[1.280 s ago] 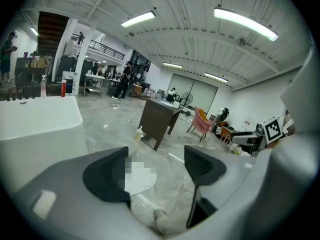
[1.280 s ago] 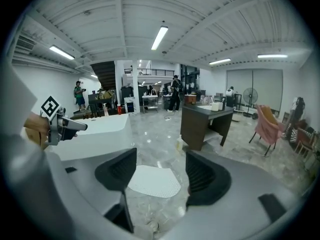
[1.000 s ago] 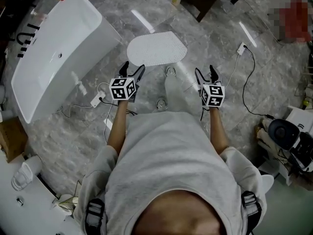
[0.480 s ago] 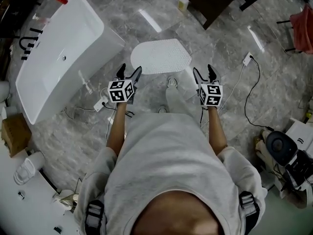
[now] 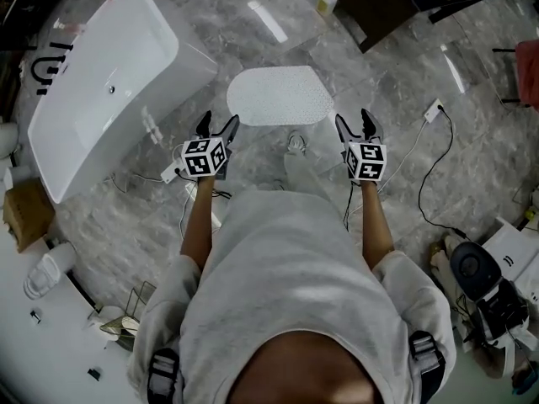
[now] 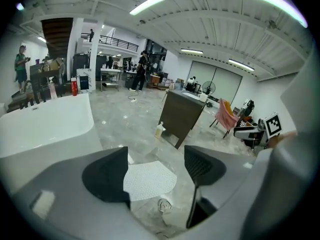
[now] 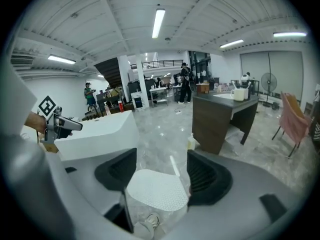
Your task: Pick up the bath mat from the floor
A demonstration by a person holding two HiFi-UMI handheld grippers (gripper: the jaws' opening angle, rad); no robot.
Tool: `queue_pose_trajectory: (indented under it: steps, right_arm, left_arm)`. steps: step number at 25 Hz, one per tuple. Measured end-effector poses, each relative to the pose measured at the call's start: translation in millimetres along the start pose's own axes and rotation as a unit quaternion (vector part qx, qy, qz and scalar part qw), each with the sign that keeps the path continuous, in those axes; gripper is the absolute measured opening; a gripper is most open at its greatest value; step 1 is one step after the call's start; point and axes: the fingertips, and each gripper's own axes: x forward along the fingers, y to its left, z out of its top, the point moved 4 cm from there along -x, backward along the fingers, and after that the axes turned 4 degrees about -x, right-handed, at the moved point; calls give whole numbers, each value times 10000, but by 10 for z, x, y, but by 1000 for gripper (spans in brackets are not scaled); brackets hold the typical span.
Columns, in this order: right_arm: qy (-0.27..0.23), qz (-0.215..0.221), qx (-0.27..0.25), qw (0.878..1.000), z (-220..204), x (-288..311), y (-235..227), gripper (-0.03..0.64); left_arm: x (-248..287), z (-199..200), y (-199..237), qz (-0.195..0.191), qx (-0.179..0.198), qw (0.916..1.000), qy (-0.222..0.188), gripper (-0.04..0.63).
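Your left gripper (image 5: 217, 126) hangs with its jaws parted and empty, touching nothing. The bath mat (image 5: 280, 97) lies flat on the floor (image 5: 379, 82) at its one o'clock, long axis running nine to three. Your right gripper (image 5: 354, 123), jaws likewise apart and empty, has the mat at eleven o'clock. Neither hand looks clearly nearer.

White dimpled bath mat (image 5: 280, 96) — flat on floor, beside bathtub.

White dotted bath mat (image 5: 279, 96), grey marbled floor (image 5: 396, 82), white bathtub (image 5: 93, 82), dark brown cabinet (image 5: 379, 2)
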Motion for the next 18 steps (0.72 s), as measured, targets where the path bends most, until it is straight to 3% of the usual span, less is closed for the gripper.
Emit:
queue_pose_trajectory:
  steps: [5, 12, 18]
  right_arm:
    - [169, 206, -20, 9996, -15, 362, -126, 290]
    - [694, 521, -116, 9962, -217, 816, -132, 307]
    - [1051, 444, -216, 9932, -445, 1138, -121, 311]
  left_arm:
    - [216, 44, 124, 157, -52, 9998, 73, 351]
    - [505, -191, 445, 319, -306, 9981, 422, 353]
    - [902, -446, 828, 277, -444, 9965, 651, 353]
